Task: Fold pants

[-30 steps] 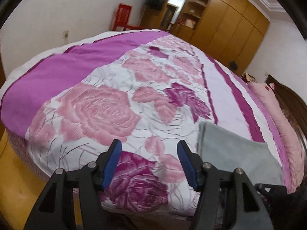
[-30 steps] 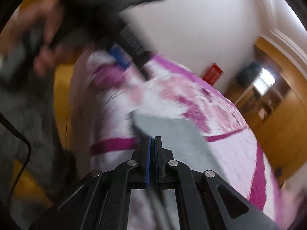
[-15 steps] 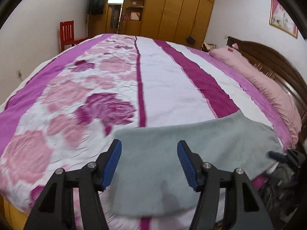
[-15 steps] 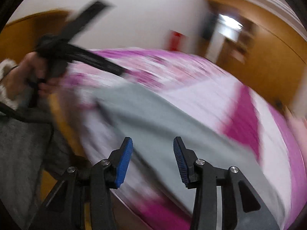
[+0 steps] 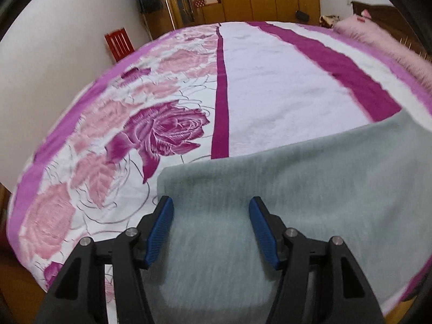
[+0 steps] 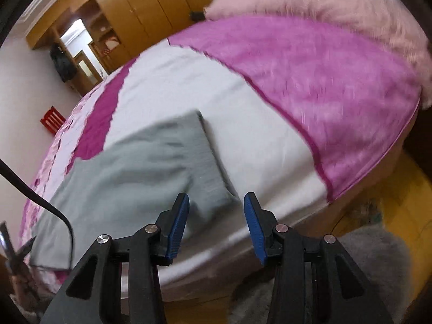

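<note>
I find the bed [image 5: 283, 86] carrying the work: its bedspread [image 5: 151, 135], white with pink and magenta roses and magenta stripes, lies flat and takes up most of both views, with a pink pillow [image 6: 337, 2] along the headboard side. On it, near the edge closest to me, lie the grey pants [image 5: 270, 202], a soft fleecy garment spread flat as one long panel. In the right wrist view the pants [image 6: 129, 172] show a doubled layer at the near end, with a clean straight edge and a squared corner, so I judge that at least one fold has been laid, probably leg over leg; I cannot confirm this, since waistband and hems are not distinguishable. No second fold across the length is visible, and the garment is not yet a compact stack, so I assess the task as partly done, with the crosswise folds and final squaring outstanding. The left hand-held gripper [image 5: 211, 228] hovers over the near left end of the pants with its blue pads [image 5: 162, 229] spread apart and nothing between them. The right hand-held gripper [image 6: 216, 226] has just been opening; its jaws stand parted over the near right corner of the pants, and the fabric there lies free on the bed, not pinched.
</note>
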`<state>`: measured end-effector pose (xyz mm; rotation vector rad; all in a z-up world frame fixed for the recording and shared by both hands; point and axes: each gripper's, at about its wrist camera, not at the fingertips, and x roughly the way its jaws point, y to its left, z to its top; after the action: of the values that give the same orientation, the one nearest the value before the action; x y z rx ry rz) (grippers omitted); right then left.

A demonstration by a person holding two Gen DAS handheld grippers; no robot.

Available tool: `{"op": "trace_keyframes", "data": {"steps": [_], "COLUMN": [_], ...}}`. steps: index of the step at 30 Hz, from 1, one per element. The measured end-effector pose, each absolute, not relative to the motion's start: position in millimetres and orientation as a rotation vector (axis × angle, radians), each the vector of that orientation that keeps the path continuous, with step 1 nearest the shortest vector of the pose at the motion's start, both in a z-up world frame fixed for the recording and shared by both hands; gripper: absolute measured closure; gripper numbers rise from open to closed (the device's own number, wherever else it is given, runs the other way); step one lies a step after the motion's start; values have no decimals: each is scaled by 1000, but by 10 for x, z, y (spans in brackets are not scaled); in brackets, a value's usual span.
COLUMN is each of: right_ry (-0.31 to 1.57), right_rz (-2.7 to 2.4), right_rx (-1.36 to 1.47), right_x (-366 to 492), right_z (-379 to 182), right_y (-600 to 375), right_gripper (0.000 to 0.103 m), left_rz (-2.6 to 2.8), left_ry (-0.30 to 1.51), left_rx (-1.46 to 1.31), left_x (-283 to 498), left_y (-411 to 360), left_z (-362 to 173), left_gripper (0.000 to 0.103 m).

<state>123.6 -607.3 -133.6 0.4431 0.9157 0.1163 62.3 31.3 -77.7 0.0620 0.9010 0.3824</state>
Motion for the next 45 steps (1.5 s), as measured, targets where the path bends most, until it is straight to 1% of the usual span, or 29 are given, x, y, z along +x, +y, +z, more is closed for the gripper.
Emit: {"op": "trace_keyframes", "data": {"steps": [2,3,4,8,11,13,14,15,16,17,18,21,24,26,27,28,30,32,33,35,36,37,38,41,42,43,44,45], "right_ry": [896,873,856,844,903,890,875,860,833,809,770,677,595,599,611,622,670,703,720,810,872,953,917,978,982,982,982,984], "right_rz": [125,134,142,111,77,66,62,66,74,72,57,33,120,336,449,539,765,910,954,975,954,920,928,904,896,900,911,922], "right_rx": [431,426,423,348,317,292,281,279,284,286,277,227,150,141,154,169,205,172,143,92,61,24,68,53,43,43,39,34], "right_x": [1232,1224,1226,1165,1232,1215,1183,1153,1098,1058,983,811,702,733,760,779,834,862,884,950,971,957,901,850,828,827,787,758], "right_z": [-1341,-1304,-1294,-1241,-1360,-1332,-1295,-1268,-1212,-1168,-1090,-863,-605,-501,-499,-515,-632,-799,-901,-1143,-1265,-1457,-1475,-1507,-1520,-1537,-1561,-1579], "right_y": [-6058,-6054,-6041,-5967,-5927,-5901,-5893,-5892,-5901,-5903,-5910,-5842,-5553,-5162,-4962,-4800,-4301,-3759,-3499,-3137,-3040,-2989,-3094,-3259,-3314,-3351,-3385,-3398], "right_gripper": [74,85,88,89,87,85,83,83,82,80,78,77,77,77,78,85,95,96,97,99,101,102,102,103,103,103,103,103], "left_rz": [408,419,433,500,522,518,510,491,454,415,385,249,17,-121,-119,-98,-52,-39,-5,106,147,128,117,266,248,218,194,176], "left_ry": [891,887,881,854,847,847,840,831,826,808,782,730,773,850,879,894,910,924,952,974,971,982,987,975,963,947,934,928], "left_rx": [93,114,139,235,225,203,179,146,106,73,49,-13,-130,-189,-189,-188,-220,-269,-265,-184,-152,-184,-233,-211,-244,-288,-306,-300], "left_x": [651,655,662,683,722,724,686,639,570,492,408,173,159,308,387,449,567,614,648,637,609,585,558,470,448,435,442,475], "left_y": [294,277,264,255,356,403,416,428,427,402,356,51,-297,-563,-638,-666,-597,-474,-391,-201,-104,26,142,370,406,452,475,489], "left_z": [-796,-806,-812,-829,-837,-804,-766,-708,-628,-536,-441,-155,-92,-249,-336,-400,-515,-573,-616,-665,-684,-703,-714,-617,-572,-517,-469,-432], "left_gripper": [44,44,44,44,44,44,47,56,61,61,61,60,60,62,71,81,83,84,88,100,100,100,100,100,99,94,92,87]}}
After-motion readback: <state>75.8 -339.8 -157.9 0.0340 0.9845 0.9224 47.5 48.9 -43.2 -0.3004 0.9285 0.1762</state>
